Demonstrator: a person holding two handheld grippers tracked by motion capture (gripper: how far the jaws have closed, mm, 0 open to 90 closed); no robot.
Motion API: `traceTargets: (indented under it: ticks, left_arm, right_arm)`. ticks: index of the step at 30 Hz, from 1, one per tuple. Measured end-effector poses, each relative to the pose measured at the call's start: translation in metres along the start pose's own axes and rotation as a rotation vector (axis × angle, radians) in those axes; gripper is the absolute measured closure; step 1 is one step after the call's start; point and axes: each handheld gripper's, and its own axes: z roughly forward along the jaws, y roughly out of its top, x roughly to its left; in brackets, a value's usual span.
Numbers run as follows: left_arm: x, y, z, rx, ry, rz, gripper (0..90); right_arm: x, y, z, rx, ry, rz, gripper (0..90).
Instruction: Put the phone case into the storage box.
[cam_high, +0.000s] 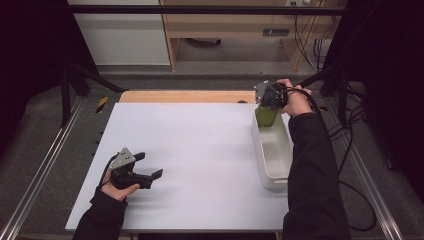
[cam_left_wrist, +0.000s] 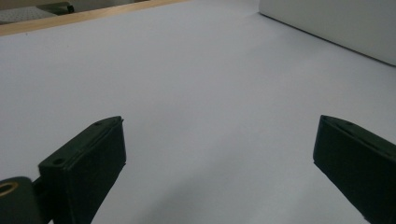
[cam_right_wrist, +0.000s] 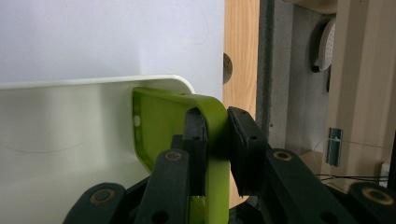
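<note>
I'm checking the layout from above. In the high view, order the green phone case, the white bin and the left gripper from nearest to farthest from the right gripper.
1. Green phone case: clamped in the right gripper.
2. White bin: directly below the case, on the table's right side.
3. Left gripper: open, far across at the left.

Flat white sheet (cam_high: 200, 150) covering the desk top, its surface bare. Light wooden desk edge (cam_high: 185, 96) showing as a strip along the far side of the sheet. Grey carpeted floor (cam_high: 45, 125) around the desk. Metal rails (cam_high: 37, 175) flanking it left and right. Pale wooden shelving (cam_high: 225, 30) at the back wall. Black cables (cam_high: 305, 30) hanging beside it.
</note>
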Motion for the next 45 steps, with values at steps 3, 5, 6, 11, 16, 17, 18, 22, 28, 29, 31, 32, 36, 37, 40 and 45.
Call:
traceTargets:
  ticks: [3,5,6,11,16,17,18,22,28,29,31,32,36,37,40,45]
  left_arm:
    - [0.000,0.000,0.000,0.000,0.000,0.000,2.4]
    - [0.000,0.000,0.000,0.000,0.000,-0.001,2.4]
    - [0.000,0.000,0.000,-0.001,0.000,-0.001,2.4]
    - [0.000,0.000,0.000,0.000,0.000,-0.001,2.4]
    - [0.000,0.000,0.000,-0.001,0.001,-0.001,2.4]
    - [0.000,0.000,0.000,-0.001,0.001,-0.001,2.4]
    - [0.000,0.000,0.000,-0.001,0.001,0.000,2.4]
    - [0.000,0.000,0.000,-0.001,0.001,0.001,2.5]
    - [0.000,0.000,0.000,-0.003,0.000,0.002,2.5]
    - [0.000,0.000,0.000,-0.003,0.001,0.002,2.5]
    - [-0.001,0.000,0.000,-0.002,0.000,0.004,2.5]
    - [-0.001,0.000,0.000,-0.002,0.000,0.005,2.6]
    - [-0.001,0.000,0.000,-0.001,0.001,0.005,2.6]
    - [-0.001,0.000,0.000,-0.001,0.001,0.006,2.6]
    - [-0.001,0.000,0.000,-0.001,0.002,0.006,2.6]
    - [-0.001,0.001,-0.001,-0.002,0.002,0.007,2.6]
  right_arm:
    - [-0.001,0.000,0.000,0.000,-0.001,-0.003,77.2]
    - [0.000,0.000,0.000,0.003,0.000,0.001,76.9]
    - [0.000,0.000,0.000,0.005,0.001,0.004,76.8]
    - [0.000,0.000,0.001,0.007,0.000,0.003,76.3]
    - [-0.001,-0.001,0.001,0.005,0.000,0.000,76.4]
    - [-0.001,-0.001,0.001,0.007,-0.002,0.000,76.4]
    - [-0.001,-0.001,0.002,0.006,-0.002,0.001,76.4]
    - [-0.002,-0.001,0.002,0.005,-0.004,0.006,76.1]
    - [-0.002,-0.002,0.000,-0.001,-0.009,0.008,66.6]
    - [-0.002,-0.002,0.000,0.001,-0.011,0.010,63.9]
    - [-0.002,-0.002,-0.001,0.002,-0.014,0.015,59.0]
    - [-0.002,-0.002,-0.001,0.002,-0.018,0.017,56.6]
    - [-0.003,-0.002,-0.004,-0.012,-0.038,0.066,40.9]
    - [-0.004,-0.002,-0.005,-0.019,-0.042,0.084,36.2]
    - [-0.005,-0.003,-0.007,-0.041,-0.038,0.140,27.5]
    - [-0.005,-0.002,-0.011,-0.081,-0.060,0.215,19.4]
